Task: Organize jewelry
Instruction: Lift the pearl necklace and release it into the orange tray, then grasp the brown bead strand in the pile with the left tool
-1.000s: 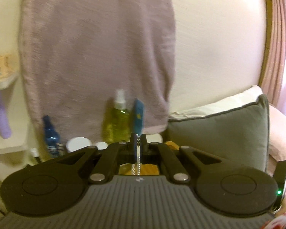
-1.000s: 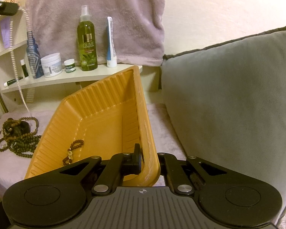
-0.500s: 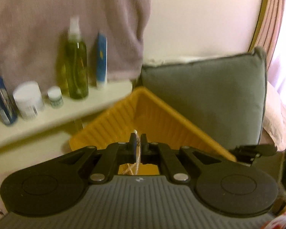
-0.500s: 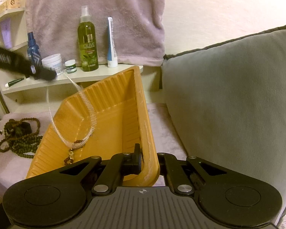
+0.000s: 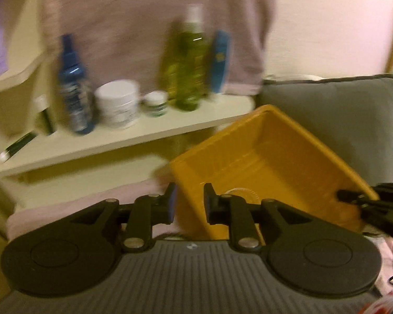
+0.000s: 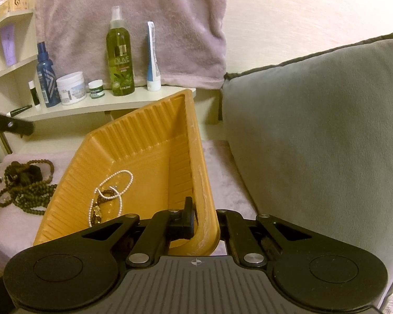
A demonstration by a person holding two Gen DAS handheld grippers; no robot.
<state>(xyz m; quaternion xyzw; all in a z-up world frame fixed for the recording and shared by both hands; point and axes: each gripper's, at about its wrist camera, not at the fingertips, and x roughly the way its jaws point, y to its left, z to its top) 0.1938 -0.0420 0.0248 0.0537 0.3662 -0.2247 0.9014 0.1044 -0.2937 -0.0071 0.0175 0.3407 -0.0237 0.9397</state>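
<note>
Cushion: a grey cushion (image 6: 314, 130) stands against the wall, just right of the tray.
Towel: a mauve towel (image 6: 133, 23) hangs down behind the shelf.
Bed cover: a pale lilac cover (image 6: 228, 172) lies under the tray and the loose beads.
Shelf: a cream shelf (image 6: 97, 107) carries a green spray bottle (image 6: 119, 57), a blue bottle (image 6: 45, 78), a white jar (image 6: 71, 88) and a white tube (image 6: 152, 57).
Tray: an orange ribbed tray (image 6: 149, 146) sits tilted, its right side raised.
Right gripper: the right gripper (image 6: 205, 222) is clamped on the tray's near right rim.
Left gripper: the left gripper (image 5: 188, 204) is empty, its jaws opening, with the tray's near corner showing in the gap; the view is blurred.
Dark beads: a heap of dark bead strings (image 6: 23, 183) lies on the cover left of the tray.
Pearl necklace: a white pearl necklace (image 6: 112, 188) lies inside the tray, looped over a brown bead bracelet (image 6: 106, 196).
</note>
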